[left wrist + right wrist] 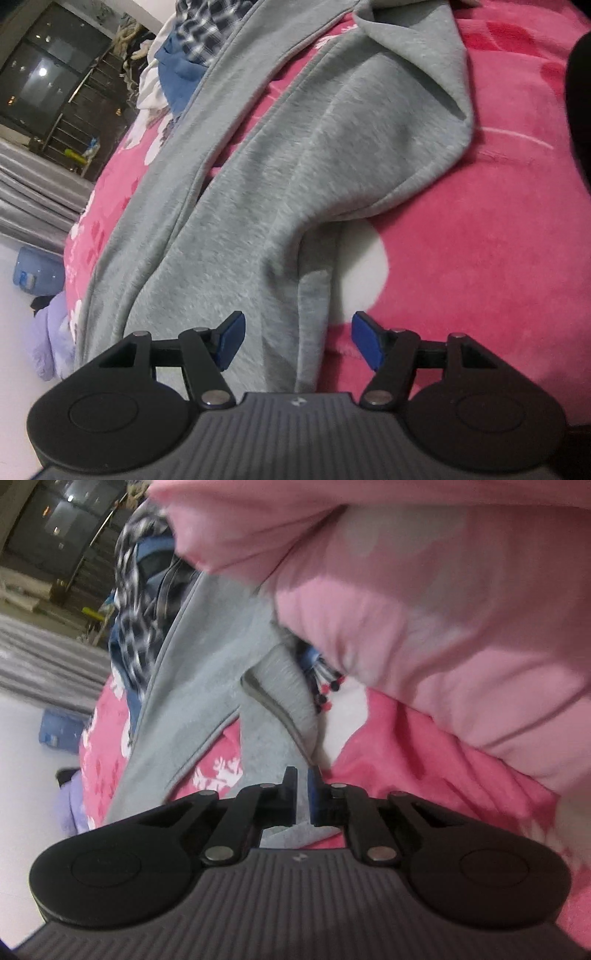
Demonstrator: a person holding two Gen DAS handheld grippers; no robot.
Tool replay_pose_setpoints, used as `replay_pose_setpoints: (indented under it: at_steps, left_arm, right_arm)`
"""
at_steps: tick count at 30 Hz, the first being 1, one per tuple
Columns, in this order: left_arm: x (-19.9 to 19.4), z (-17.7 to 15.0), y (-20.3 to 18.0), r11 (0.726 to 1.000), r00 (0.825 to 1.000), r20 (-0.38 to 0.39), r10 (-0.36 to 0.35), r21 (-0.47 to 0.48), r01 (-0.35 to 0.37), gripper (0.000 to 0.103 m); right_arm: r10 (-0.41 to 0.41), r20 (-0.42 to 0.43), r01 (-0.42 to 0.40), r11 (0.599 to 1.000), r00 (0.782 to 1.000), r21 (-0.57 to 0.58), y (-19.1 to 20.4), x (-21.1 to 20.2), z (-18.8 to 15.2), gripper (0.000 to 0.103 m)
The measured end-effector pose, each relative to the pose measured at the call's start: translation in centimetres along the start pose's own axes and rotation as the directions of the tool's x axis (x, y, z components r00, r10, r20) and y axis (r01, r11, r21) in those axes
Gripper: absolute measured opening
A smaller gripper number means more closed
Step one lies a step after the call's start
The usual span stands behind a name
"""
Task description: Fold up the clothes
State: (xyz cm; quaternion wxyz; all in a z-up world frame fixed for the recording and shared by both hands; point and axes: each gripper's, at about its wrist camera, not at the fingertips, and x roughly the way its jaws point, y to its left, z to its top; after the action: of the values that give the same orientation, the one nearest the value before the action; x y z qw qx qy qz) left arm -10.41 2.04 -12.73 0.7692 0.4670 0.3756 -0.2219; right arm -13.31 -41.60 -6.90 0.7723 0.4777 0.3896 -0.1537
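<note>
A light grey fleece garment [280, 177] is seen spread on a bed covered by a bright pink plush blanket with white flower prints [480, 229]. Its long axis is seen running from the near edge of the left wrist view up toward the far upper left, where a heap of blue and black-and-white checked clothes [192, 40] is piled. One folded-back flap is turned toward the upper right. The left tongs [297, 341] are held wide apart above the garment's near end, with nothing pressed between the blue pads [232, 341].

In the right wrist view, the right tongs [303, 797] are drawn almost closed on an edge of the grey garment [207, 686], which is seen rising between the fingers. A pale pink cloth [424, 609], blurred, is seen filling the upper right.
</note>
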Motion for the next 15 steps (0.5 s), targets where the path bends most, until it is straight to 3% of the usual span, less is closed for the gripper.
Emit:
replay_pose_setpoints:
  at_steps: [5, 6, 7, 9, 12, 13, 14, 15]
  left_arm:
    - [0.6, 0.5, -0.2, 0.999, 0.999, -0.009, 0.048, -0.003, -0.048, 0.066]
    - [0.7, 0.6, -0.3, 0.998, 0.998, -0.01, 0.06, 0.0, -0.06, 0.066]
    - [0.8, 0.6, -0.5, 0.998, 0.998, -0.011, 0.069, 0.012, -0.069, 0.066]
    - [0.8, 0.8, -1.0, 0.995, 0.996, -0.008, 0.093, 0.041, -0.093, 0.066]
    - [1.0, 0.9, -1.4, 0.992, 0.994, -0.007, 0.105, 0.067, -0.105, 0.064]
    - [1.1, 1.0, -1.5, 0.992, 0.994, -0.006, 0.106, 0.07, -0.106, 0.063]
    - [1.1, 1.1, -1.4, 0.992, 0.994, -0.005, 0.107, 0.067, -0.106, 0.06]
    - [1.1, 1.1, -1.3, 0.992, 0.994, -0.006, 0.11, 0.061, -0.109, 0.057]
  right_arm:
    - [0.112, -0.125, -0.076, 0.963, 0.986, 0.258, -3.4, 2.6, -1.9, 0.012]
    - [0.116, -0.148, -0.066, 0.949, 0.982, 0.307, -4.1, 3.5, -2.5, 0.024]
    - [0.118, -0.159, -0.057, 0.938, 0.98, 0.341, -4.8, 4.3, -3.0, 0.042]
    - [0.12, -0.164, -0.046, 0.918, 0.979, 0.394, -5.6, 5.7, -3.8, 0.06]
    - [0.193, -0.152, -0.103, 0.88, 0.969, 0.463, -6.2, 8.0, -4.8, 0.059]
    - [0.198, -0.134, -0.116, 0.879, 0.971, 0.463, -6.0, 8.1, -5.0, 0.052]
    - [0.203, -0.116, -0.128, 0.878, 0.972, 0.461, -5.8, 8.2, -5.2, 0.041]
    - [0.205, -0.097, -0.14, 0.88, 0.974, 0.453, -5.5, 8.1, -5.2, 0.011]
